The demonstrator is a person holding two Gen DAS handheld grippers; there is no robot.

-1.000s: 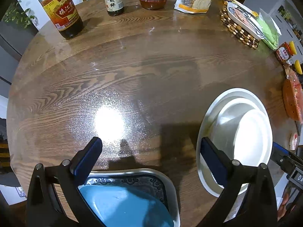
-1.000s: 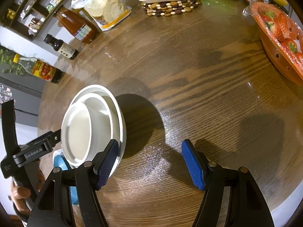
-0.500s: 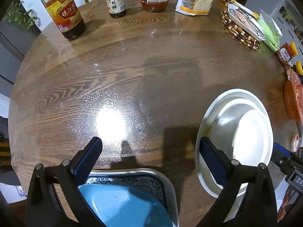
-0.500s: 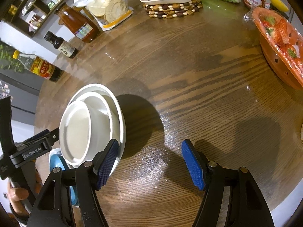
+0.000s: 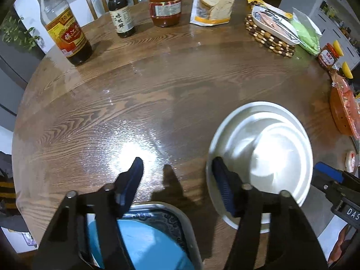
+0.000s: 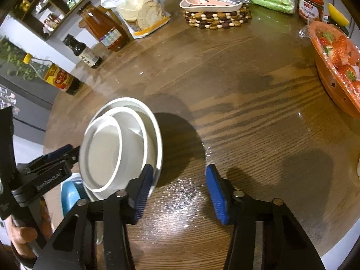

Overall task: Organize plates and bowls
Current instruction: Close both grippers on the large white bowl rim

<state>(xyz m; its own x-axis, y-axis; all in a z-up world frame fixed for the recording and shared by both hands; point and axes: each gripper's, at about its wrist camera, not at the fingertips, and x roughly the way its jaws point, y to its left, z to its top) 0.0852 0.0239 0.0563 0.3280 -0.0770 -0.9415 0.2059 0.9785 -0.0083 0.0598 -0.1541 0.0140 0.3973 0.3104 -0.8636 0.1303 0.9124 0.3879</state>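
Overhead glare on the table [image 5: 135,103], dark fisheye corners, hard shadows.

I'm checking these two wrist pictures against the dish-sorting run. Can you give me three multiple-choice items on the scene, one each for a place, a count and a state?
1. Where does the blue plate lie?
A. in a patterned tray at the near table edge
B. on the beaded mat
C. inside the white stack

2. How many white dishes are nested in the stack?
A. one
B. three
C. five

3. What is between the fingers of the right gripper?
A. a bottle
B. a bowl rim
C. nothing, only bare table

Answers: 1 A, the tray's rim surrounds it in the left view. 2 B, three rims show in the right view. 3 C, wood shows through the gap, though its jaws have just been closing.
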